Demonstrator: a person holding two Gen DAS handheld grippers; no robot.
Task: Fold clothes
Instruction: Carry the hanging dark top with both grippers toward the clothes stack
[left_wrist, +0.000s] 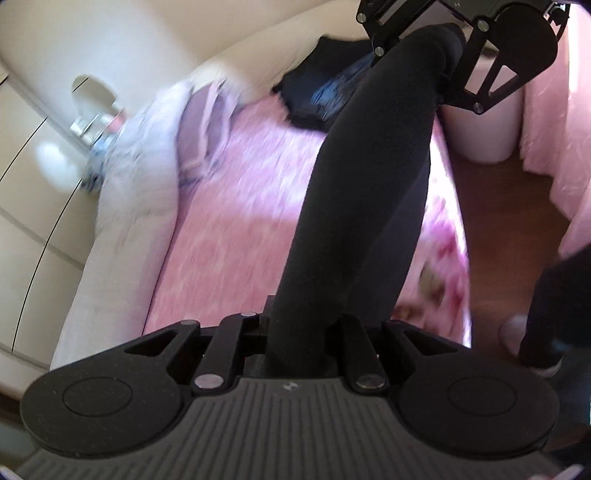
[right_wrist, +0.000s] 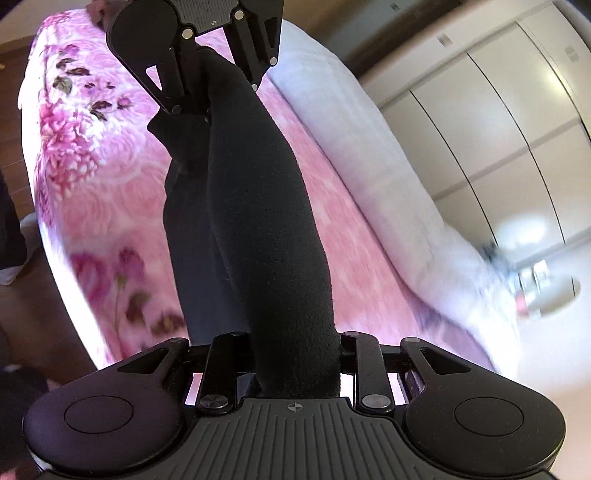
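Left tongs (left_wrist: 295, 332) and right tongs (right_wrist: 295, 354) both gripping ends of black garment (left_wrist: 369, 184), holding it stretched in air above pink bed (left_wrist: 240, 192). Folding seeming early: garment not yet laid down. Dark pile (left_wrist: 314, 96) lying near bed's far edge.

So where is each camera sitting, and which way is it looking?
Left wrist view: on the left claw, looking along the long black fleece garment to the right claw; a slippered foot shows.
Right wrist view: on the right claw, looking back at the left claw.
Both share the garment and the pink flowered bedspread.
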